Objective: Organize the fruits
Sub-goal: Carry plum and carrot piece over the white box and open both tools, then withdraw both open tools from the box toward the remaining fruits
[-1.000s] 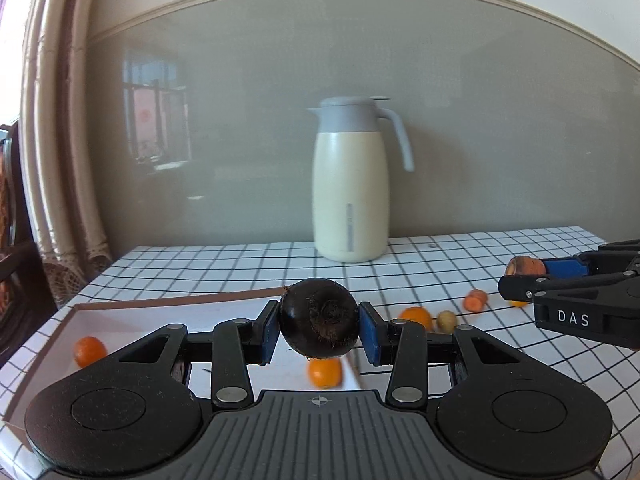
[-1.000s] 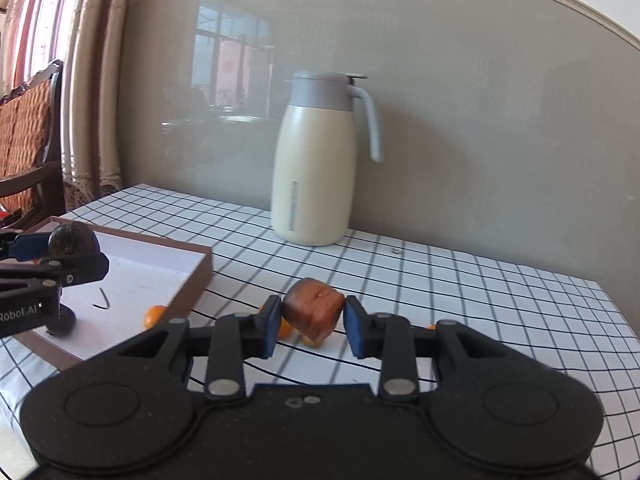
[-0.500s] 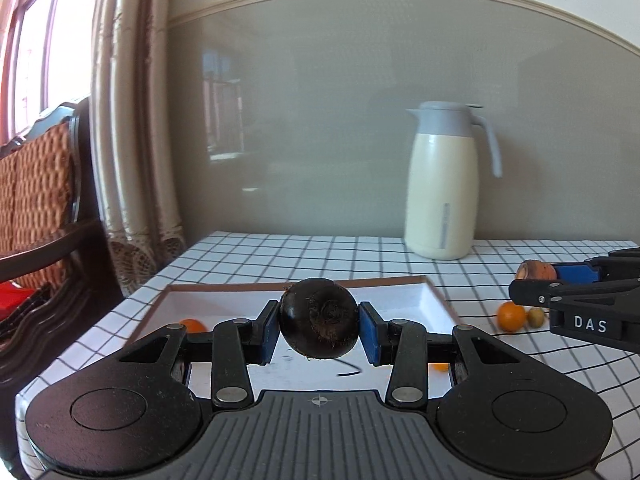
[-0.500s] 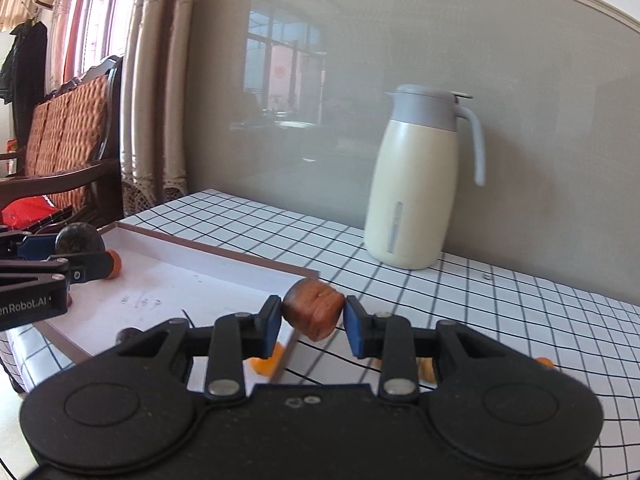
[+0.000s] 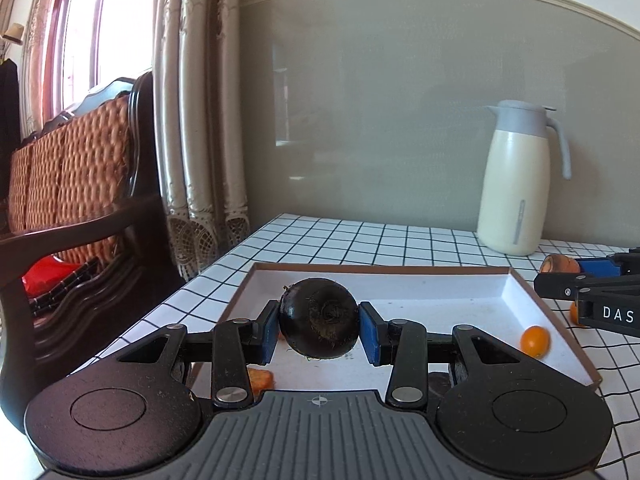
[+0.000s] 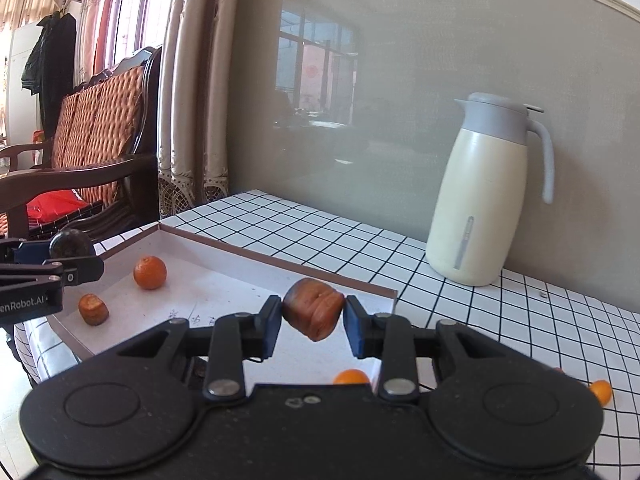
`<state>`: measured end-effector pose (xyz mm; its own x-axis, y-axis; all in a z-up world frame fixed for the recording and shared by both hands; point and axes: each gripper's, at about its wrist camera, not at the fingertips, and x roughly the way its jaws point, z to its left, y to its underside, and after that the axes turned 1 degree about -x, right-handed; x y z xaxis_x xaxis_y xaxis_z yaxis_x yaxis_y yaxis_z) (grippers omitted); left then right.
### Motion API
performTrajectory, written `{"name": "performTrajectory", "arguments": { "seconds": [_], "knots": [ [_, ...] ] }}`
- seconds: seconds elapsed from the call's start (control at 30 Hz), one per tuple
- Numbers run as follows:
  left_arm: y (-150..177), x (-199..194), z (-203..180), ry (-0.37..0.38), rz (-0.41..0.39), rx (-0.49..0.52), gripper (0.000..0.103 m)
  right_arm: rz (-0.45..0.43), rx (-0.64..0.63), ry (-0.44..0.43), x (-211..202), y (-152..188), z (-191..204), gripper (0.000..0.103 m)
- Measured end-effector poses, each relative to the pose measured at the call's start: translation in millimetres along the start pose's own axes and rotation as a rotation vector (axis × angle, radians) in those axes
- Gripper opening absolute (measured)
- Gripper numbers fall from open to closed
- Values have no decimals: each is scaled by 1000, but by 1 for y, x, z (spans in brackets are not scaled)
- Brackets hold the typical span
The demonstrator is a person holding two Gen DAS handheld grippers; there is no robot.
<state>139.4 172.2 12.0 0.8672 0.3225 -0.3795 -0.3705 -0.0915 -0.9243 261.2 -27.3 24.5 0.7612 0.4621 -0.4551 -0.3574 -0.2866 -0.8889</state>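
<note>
Left gripper [image 5: 319, 330] clamped on dark round fruit [image 5: 319, 323], right gripper [image 6: 308, 322] on brown fruit [image 6: 313, 309], both over tray [image 6: 276, 259], frame centre. Risk: release from height, roll-out over low rim.

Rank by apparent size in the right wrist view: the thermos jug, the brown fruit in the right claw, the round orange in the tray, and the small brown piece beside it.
1. Thermos jug
2. Brown fruit, though nearness to the camera inflates it
3. Round orange
4. Small brown piece, only slightly smaller
</note>
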Motion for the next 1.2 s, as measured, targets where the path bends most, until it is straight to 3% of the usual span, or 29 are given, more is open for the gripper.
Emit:
{"name": "performTrajectory", "arguments": {
  "seconds": [0.83,0.87,0.9,0.93,0.97,1.0,1.1,1.2],
  "knots": [
    [-3,59,6,-41,59,-11,42,52,68,-34,68,-15,-16,25],
    [-1,62,5,-39,70,-9,42,54,57,-38,68,-14,-15,27],
    [1,63,5,-40,77,-8,43,49,41,-25,67,-13,-15,41],
    [3,61,5,-55,70,-8,62,24,32,6,64,-11,-15,56],
    [3,55,6,-84,28,-17,97,-12,35,37,60,-10,-17,83],
    [2,47,8,-115,-28,-30,103,-35,40,56,57,-11,-19,85],
    [-4,33,18,-146,-85,-72,103,-43,45,71,53,-10,-25,97],
    [-1,33,22,-149,-63,-75,103,-34,46,65,51,-9,-27,97]
  ]
}}
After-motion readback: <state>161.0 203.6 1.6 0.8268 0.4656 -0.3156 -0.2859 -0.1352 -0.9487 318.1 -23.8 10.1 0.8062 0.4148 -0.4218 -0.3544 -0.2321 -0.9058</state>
